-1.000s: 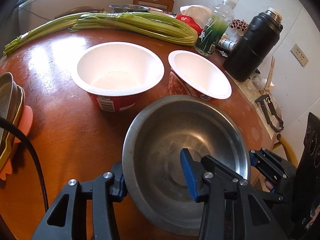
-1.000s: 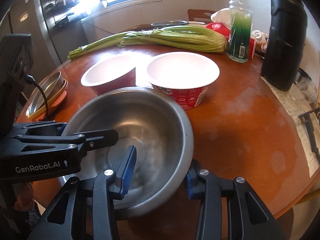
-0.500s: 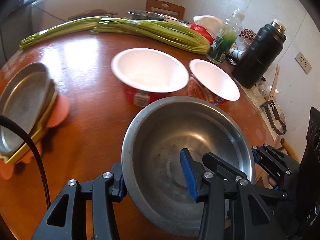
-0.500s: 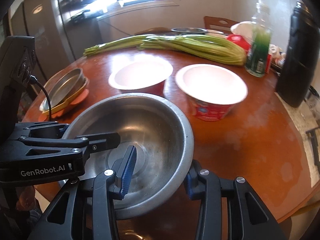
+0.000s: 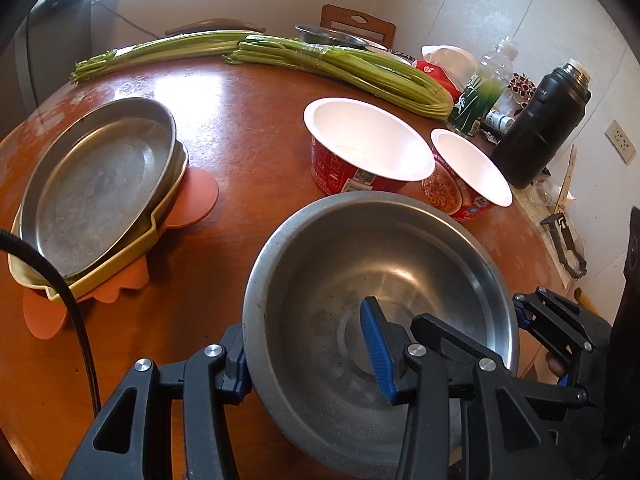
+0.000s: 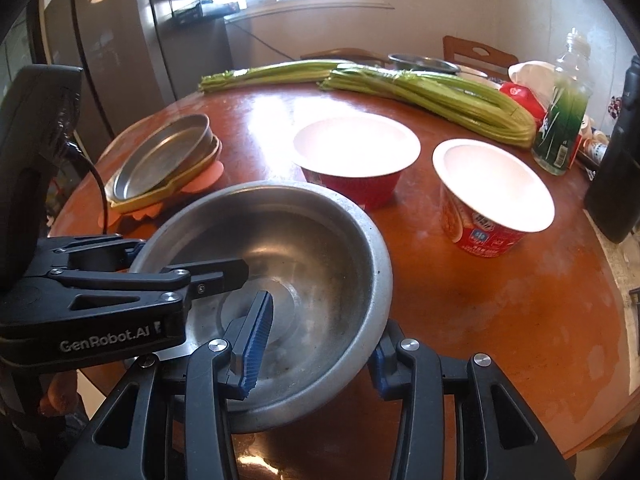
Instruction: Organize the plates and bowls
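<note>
A large steel bowl [image 5: 384, 280] [image 6: 296, 248] is held above the round wooden table by both grippers. My left gripper [image 5: 308, 364] is shut on its near left rim, one finger inside, one outside. My right gripper [image 6: 316, 340] is shut on its near right rim the same way. Two red paper bowls with white insides stand beyond it: the left one [image 5: 364, 148] [image 6: 356, 152] and the right one [image 5: 468, 176] [image 6: 492, 188]. A steel plate [image 5: 100, 180] [image 6: 160, 156] lies on a yellow plate at the left.
An orange mat [image 5: 196, 196] lies under the plates. Celery bundles [image 5: 340, 68] lie across the back. A green bottle [image 5: 480, 92], a black flask [image 5: 540, 124] and a small steel dish [image 5: 328, 36] stand at the back right. The table edge [image 6: 600, 420] runs at the right.
Both grippers have lifted the steel bowl and carried it back and to the left. The plate stack has come into fuller view and the paper bowls look farther away.
</note>
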A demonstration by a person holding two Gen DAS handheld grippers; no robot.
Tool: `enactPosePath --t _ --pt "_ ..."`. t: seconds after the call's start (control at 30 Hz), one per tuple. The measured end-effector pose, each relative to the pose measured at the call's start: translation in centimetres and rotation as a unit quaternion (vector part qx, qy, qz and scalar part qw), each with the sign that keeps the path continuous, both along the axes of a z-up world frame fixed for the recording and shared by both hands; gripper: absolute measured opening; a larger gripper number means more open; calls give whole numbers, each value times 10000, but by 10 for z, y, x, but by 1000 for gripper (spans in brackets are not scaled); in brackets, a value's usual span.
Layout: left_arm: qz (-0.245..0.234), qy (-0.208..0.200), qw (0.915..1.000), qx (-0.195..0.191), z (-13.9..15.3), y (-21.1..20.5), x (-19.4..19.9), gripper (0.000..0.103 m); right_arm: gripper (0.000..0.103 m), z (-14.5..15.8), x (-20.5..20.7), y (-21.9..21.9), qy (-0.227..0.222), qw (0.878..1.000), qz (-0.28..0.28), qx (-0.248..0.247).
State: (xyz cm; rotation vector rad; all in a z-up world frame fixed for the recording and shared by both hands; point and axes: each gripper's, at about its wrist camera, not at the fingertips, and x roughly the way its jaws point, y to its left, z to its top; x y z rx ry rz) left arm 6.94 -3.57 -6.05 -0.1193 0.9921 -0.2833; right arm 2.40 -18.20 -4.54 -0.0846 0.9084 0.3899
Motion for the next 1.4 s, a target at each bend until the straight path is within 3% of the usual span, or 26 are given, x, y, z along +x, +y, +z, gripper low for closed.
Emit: enactPosePath --t 0.57,1.4 --pt "-93 -148 9996 232 -6 -2 -1 47 45 -14 9 6 163 9996 -5 -248" --pt "54 -214 9992 325 3 -1 -7 47 45 -10 5 -10 218 9996 -162 63"
